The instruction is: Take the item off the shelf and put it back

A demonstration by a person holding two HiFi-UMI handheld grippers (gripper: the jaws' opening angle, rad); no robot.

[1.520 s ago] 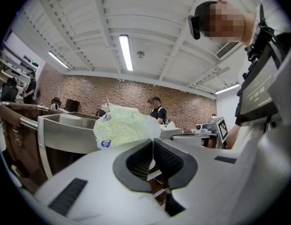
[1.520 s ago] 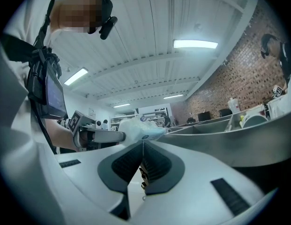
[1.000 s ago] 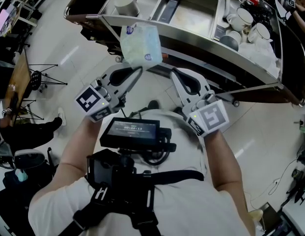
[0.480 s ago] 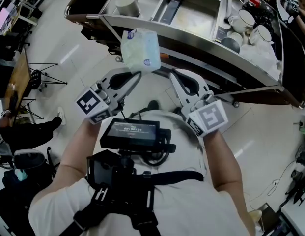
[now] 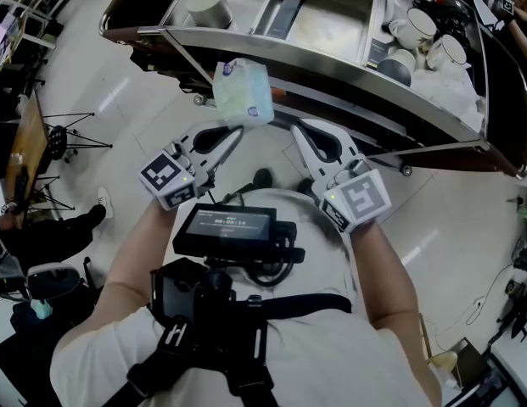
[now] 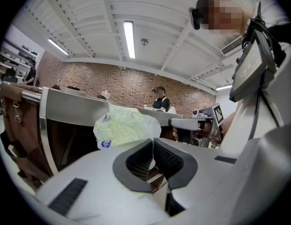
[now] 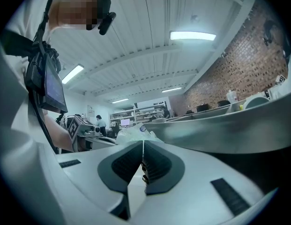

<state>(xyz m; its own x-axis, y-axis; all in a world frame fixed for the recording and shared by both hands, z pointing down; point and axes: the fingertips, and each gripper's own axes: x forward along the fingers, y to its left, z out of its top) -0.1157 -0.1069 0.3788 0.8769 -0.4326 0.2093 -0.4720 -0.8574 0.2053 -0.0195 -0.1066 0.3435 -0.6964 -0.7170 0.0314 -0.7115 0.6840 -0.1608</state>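
Your left tongs (image 5: 240, 128) are closed on the pale green and white soft plastic pack (image 5: 243, 91), pinching only its near bottom edge, so a thin bit of film sits between the pads. The rest of the pack stands off the tips, with its long axis running away from you toward the stainless steel shelf (image 5: 331, 66).

The pack is in the air, not on the shelf. It hangs just in front of the front rail, roughly level with it in the left gripper view, and I can't tell whether it touches the rail.

Your right tongs (image 5: 294, 130) are closed with nothing between them. They sit beside the left ones on the pack's right, apart from it, with the pack showing just past their tips.

The key relation is that the shelf tray lies straight ahead of the pack and over the rail, so putting it back looks like lift, then push forward. The left hand is the one that matters because it already has the pack. The grip is at one edge, so expect the pack to flop as it clears the rail. I can't tell which compartment it belongs in.
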